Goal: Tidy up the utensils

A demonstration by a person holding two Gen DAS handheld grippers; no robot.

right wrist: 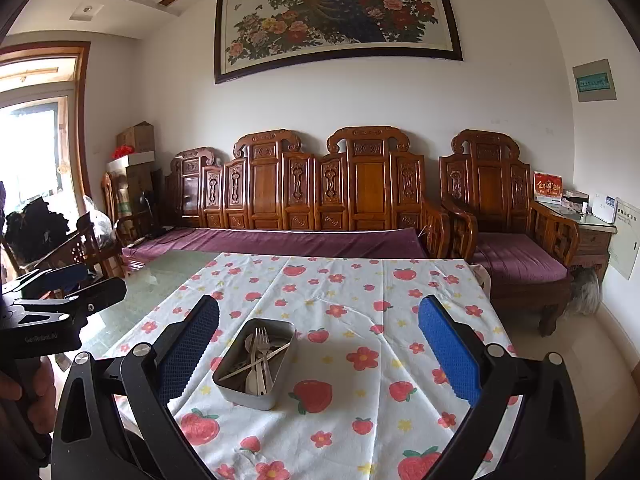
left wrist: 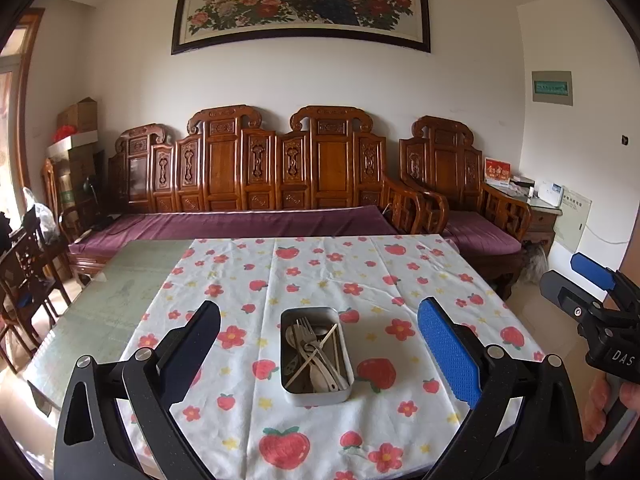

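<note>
A: The metal tin [left wrist: 317, 356] of tangled utensils [left wrist: 316, 354] sits lower centre on the strawberry tablecloth [left wrist: 400, 280]. Risk?

B: Pulling one fork could drag the rest, I'd judge, or skid the tin. Left gripper [left wrist: 318, 354] and right gripper [right wrist: 318, 354] hover level, jaws wide apart, empty

- The left gripper [left wrist: 319, 344] hangs above the tabletop [left wrist: 120, 280], jaws spread wide and empty.
- Between the jaws, a metal tin [left wrist: 316, 354] holds jumbled utensils [left wrist: 316, 350].
- Right of the jaws, the right gripper [left wrist: 576, 292] hovers.
</note>
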